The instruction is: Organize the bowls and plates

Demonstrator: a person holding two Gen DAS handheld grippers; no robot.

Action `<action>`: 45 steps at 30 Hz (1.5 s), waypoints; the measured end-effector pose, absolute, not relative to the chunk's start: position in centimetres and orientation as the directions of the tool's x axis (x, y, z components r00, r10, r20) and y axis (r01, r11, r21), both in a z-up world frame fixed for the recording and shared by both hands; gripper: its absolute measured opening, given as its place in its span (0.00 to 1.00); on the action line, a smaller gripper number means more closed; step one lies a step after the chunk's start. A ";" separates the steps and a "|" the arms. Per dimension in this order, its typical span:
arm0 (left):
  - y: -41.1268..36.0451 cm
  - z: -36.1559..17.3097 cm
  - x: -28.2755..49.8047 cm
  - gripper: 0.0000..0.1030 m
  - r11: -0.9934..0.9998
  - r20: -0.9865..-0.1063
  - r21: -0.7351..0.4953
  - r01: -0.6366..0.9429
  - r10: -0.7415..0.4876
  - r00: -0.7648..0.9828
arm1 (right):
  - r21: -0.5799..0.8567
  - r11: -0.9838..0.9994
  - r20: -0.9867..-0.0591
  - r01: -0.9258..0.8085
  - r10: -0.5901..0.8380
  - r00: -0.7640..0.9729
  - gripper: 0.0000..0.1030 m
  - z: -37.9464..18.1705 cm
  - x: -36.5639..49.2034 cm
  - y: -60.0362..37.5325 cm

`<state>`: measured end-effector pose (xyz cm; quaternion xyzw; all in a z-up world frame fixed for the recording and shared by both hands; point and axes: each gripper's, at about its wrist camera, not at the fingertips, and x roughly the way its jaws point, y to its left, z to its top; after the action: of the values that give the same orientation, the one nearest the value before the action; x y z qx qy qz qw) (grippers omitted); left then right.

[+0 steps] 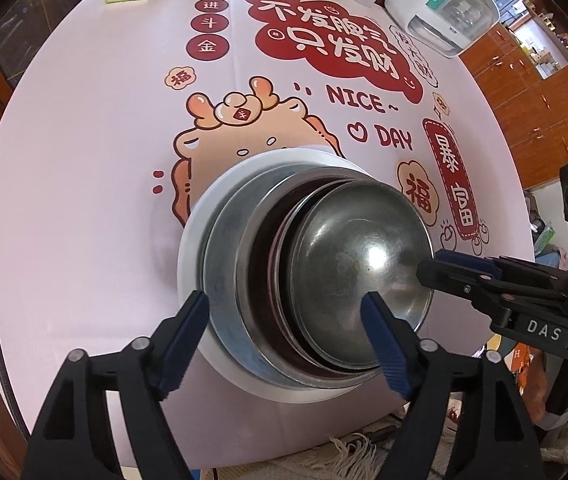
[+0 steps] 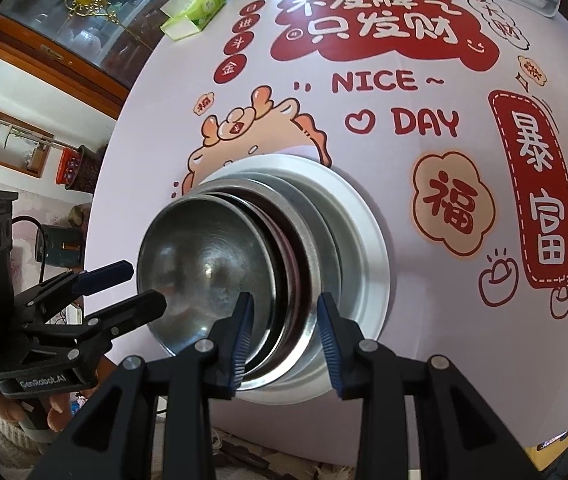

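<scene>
Left gripper (image 1: 286,320) fingers spread wide around the near edge of the stack, not pinching anything. Right gripper (image 2: 284,316) fingers are narrower, straddling rims on its side; can't tell if they're actually clamping. Stacking looks basically done: steel bowl (image 1: 360,264) nested mouth-up in metal dishes on the white plate (image 2: 364,216), mid-surface (image 1: 83,200). Everything's round, axis vertical. Only letting go left, I'd guess.
</scene>
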<state>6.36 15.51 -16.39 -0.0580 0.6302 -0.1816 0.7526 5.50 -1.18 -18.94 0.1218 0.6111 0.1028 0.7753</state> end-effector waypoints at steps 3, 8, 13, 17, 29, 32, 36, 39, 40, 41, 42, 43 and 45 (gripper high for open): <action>15.6 -16.2 6.1 0.80 0.930 -0.927 -0.313 0.193 -0.343 0.152 | 0.317 0.948 -0.919 -0.010 0.309 0.245 0.33 -18.7 5.1 -1.1; 15.7 -15.8 5.7 0.86 0.932 -0.928 -0.306 0.194 -0.338 0.159 | 0.322 0.947 -0.909 -0.004 0.310 0.278 0.38 -18.2 4.2 -1.3; 15.6 -14.6 5.0 0.89 0.937 -0.927 -0.289 0.195 -0.325 0.190 | 0.313 0.950 -0.897 -0.004 0.297 0.328 0.38 -16.9 2.9 -1.6; 15.1 -12.4 4.4 0.99 0.938 -0.914 -0.275 0.210 -0.323 0.246 | 0.285 0.958 -0.887 -0.002 0.265 0.378 0.44 -15.3 1.8 -2.1; 9.5 -4.1 1.7 0.99 0.940 -0.850 -0.178 0.292 -0.297 0.436 | 0.217 0.976 -0.831 0.015 0.177 0.528 0.49 -9.8 -1.7 -4.8; 8.1 -2.7 1.1 0.99 0.945 -0.836 -0.168 0.282 -0.288 0.467 | 0.199 0.980 -0.807 0.024 0.150 0.571 0.52 -8.3 -2.5 -5.9; 6.3 -1.2 0.5 0.99 0.953 -0.824 -0.170 0.250 -0.276 0.495 | 0.165 0.986 -0.782 0.035 0.109 0.614 0.52 -6.4 -3.6 -7.5; 4.9 -0.2 -0.2 0.99 0.959 -0.812 -0.173 0.225 -0.268 0.518 | 0.149 0.988 -0.760 0.032 0.093 0.643 0.53 -5.0 -4.4 -8.5; 4.6 0.0 -0.5 0.99 0.960 -0.809 -0.174 0.218 -0.266 0.525 | 0.150 0.988 -0.756 0.037 0.091 0.649 0.54 -4.7 -4.6 -9.0; 4.3 0.3 -0.7 0.99 0.962 -0.806 -0.174 0.208 -0.261 0.532 | 0.152 0.988 -0.751 0.039 0.090 0.654 0.54 -4.4 -4.7 -9.5; 3.9 0.6 -1.0 0.99 0.967 -0.803 -0.170 0.191 -0.248 0.542 | 0.150 0.988 -0.747 0.038 0.088 0.659 0.54 -4.1 -4.9 -9.8; 3.5 0.6 -1.1 0.99 0.970 -0.801 -0.163 0.182 -0.237 0.549 | 0.145 0.989 -0.741 0.037 0.083 0.666 0.54 -3.8 -5.0 -10.2; 2.8 0.8 -1.6 0.99 0.977 -0.799 -0.140 0.160 -0.206 0.565 | 0.132 0.991 -0.733 0.035 0.074 0.676 0.54 -3.3 -5.4 -10.8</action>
<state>-1.61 2.79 0.76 -0.0257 0.4546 -0.1034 0.8843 -5.42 -10.75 -3.28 0.0674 0.4025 0.0106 0.9129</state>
